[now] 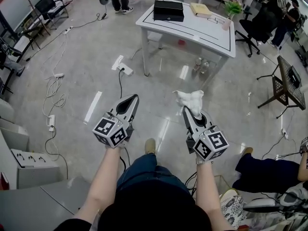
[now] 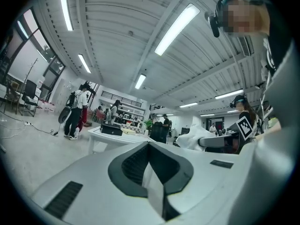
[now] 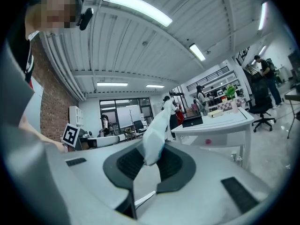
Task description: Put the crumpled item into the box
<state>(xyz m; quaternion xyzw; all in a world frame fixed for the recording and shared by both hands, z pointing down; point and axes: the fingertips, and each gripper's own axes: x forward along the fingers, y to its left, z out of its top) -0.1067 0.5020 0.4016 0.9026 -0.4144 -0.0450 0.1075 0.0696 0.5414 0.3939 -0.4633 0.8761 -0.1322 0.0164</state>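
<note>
Right gripper (image 1: 188, 110) pinches the white crumpled item (image 1: 190, 100) between its jaws. The wad sticks up and forward past the jaw tips and hangs in the air over the floor (image 1: 159, 81), well short of the desk (image 1: 202, 30). Left gripper (image 1: 131, 100) is beside it at about the same height, its jaws pressed together with nothing between them. The black box (image 1: 168, 11) sits at the desk's left end, close to the left edge. Its top looks dark and flat, and from here I cannot tell whether it is open or what is inside. Next to it, toward the far edge, lies a flat tan item (image 1: 199, 9), and a small green plant (image 1: 233, 7) stands by the far right corner. The middle and near edge of the desk are bare white surface. Two bottles (image 1: 201, 66) stand on the floor under the desk. Between the grippers and the desk's near edge the floor is open. A power strip (image 1: 122, 67) and loose cables (image 1: 55, 95) lie off to the left. A black office chair (image 1: 255, 25) stands past the right edge, and a dark side table (image 1: 288, 83) is further right.
</note>
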